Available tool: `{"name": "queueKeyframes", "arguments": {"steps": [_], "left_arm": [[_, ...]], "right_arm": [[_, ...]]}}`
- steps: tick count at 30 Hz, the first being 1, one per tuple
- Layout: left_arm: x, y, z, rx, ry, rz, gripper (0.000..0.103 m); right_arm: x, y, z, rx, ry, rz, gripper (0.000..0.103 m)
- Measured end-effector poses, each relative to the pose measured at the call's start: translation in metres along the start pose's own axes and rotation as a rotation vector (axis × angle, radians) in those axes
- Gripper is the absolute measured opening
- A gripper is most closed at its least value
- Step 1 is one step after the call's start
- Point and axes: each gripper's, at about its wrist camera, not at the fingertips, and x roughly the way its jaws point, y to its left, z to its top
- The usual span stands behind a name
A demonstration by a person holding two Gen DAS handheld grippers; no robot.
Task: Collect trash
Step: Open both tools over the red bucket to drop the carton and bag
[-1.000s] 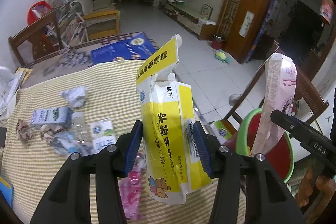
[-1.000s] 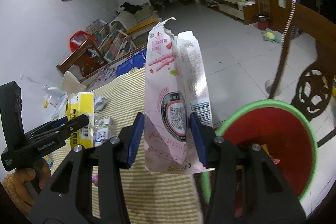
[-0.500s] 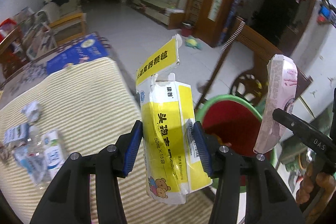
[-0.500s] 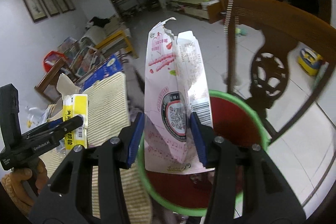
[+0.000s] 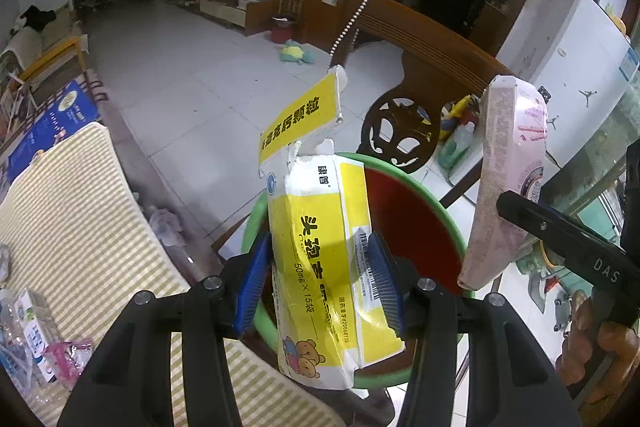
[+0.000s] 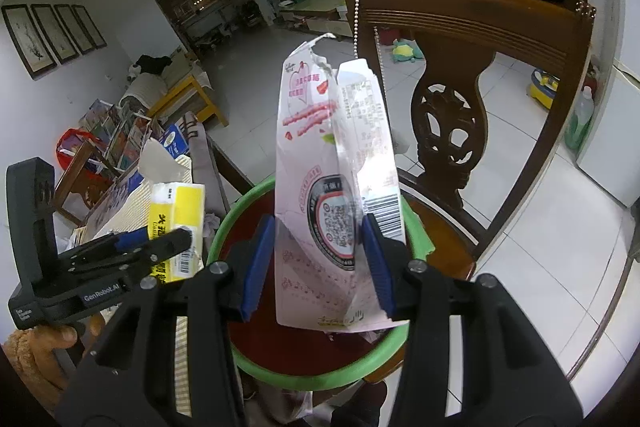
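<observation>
Two pieces of trash are in hand and neither is dropped yet: the left gripper [image 5: 320, 283] has its jaws clenched on a torn yellow medicine box [image 5: 316, 251], the right gripper [image 6: 316, 259] on a pink wrapper [image 6: 336, 187], both above the green-rimmed red bin [image 6: 240, 355]; farther back, small cartons and wrappers [image 5: 36, 335] wait at the counter's [image 5: 80, 227] left edge

The basin [image 6: 256, 361] mouth lies open below both cartons. A chair back [image 6: 472, 27] stands close behind the basin. The striped surface [image 5: 72, 227] borders its left side; tiled floor [image 5: 192, 75] beyond is open.
</observation>
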Motion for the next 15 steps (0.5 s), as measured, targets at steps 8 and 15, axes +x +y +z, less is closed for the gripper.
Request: {"name": "queueKeyframes", "arguments": {"steps": [8,15], "left_arm": [[0.007,0.003,0.004,-0.001,0.020,-0.005,0.053],[-0.008,0.020,-0.005,-0.055,-0.005,0.021,0.062]], "right_arm": [[0.000,0.005,-0.001,-0.010,0.015,-0.001,0.050],[-0.002,0.020,-0.002,-0.014,-0.007,0.012,0.060]]}}
